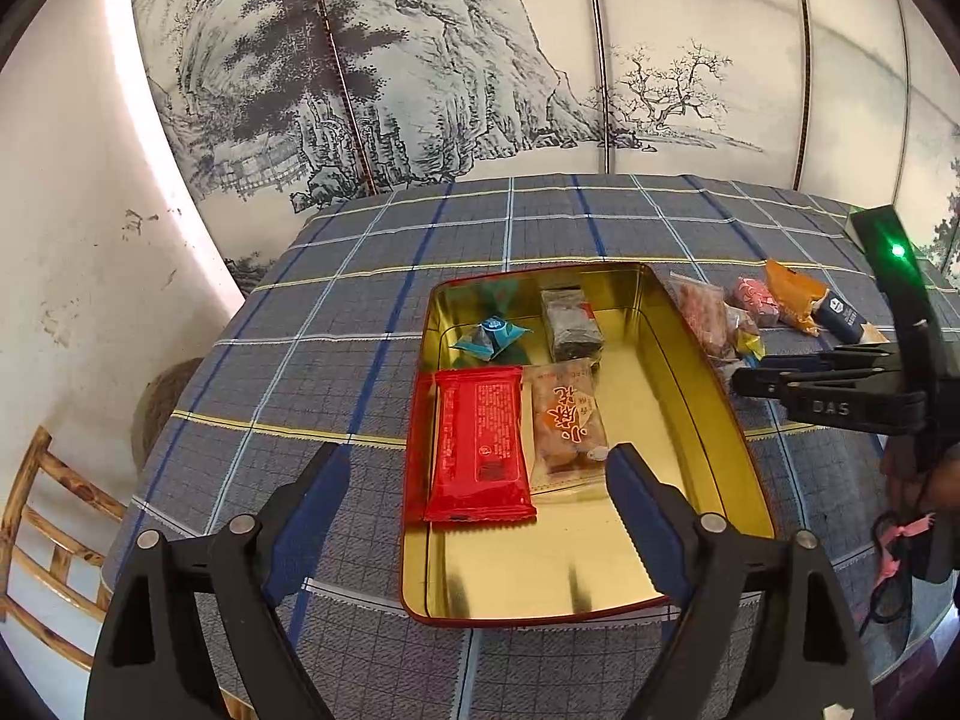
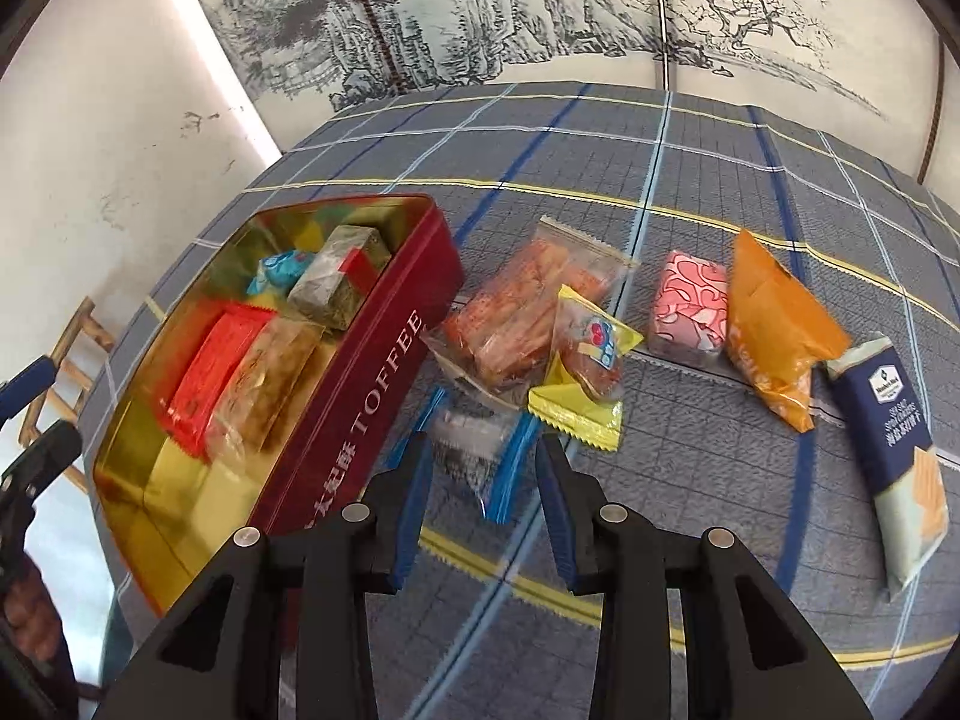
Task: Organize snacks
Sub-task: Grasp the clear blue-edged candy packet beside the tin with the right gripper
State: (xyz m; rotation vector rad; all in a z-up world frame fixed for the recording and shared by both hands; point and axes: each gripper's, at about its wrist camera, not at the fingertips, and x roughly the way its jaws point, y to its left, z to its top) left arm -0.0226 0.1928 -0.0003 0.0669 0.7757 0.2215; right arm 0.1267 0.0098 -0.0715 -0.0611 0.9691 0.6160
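A red toffee tin (image 1: 708, 354) (image 2: 366, 372) with a gold inside stands open on the checked tablecloth. It holds a red packet (image 1: 480, 438), a clear orange-lettered packet (image 1: 564, 420), a teal candy (image 1: 492, 333) and a grey-green block (image 1: 570, 324). My left gripper (image 1: 480, 480) is open and empty above the tin's near end. My right gripper (image 2: 486, 456) is open, its fingers on either side of a small clear blue-edged packet (image 2: 474, 450) lying beside the tin. Other snacks lie to the right: a clear reddish packet (image 2: 522, 312), a yellow packet (image 2: 585, 372).
A pink wrapped block (image 2: 690, 306), an orange bag (image 2: 774, 336) and a navy cracker packet (image 2: 894, 438) lie further right on the cloth. A painted screen (image 1: 480, 60) stands behind the table. A wooden chair (image 1: 42, 534) is at the left.
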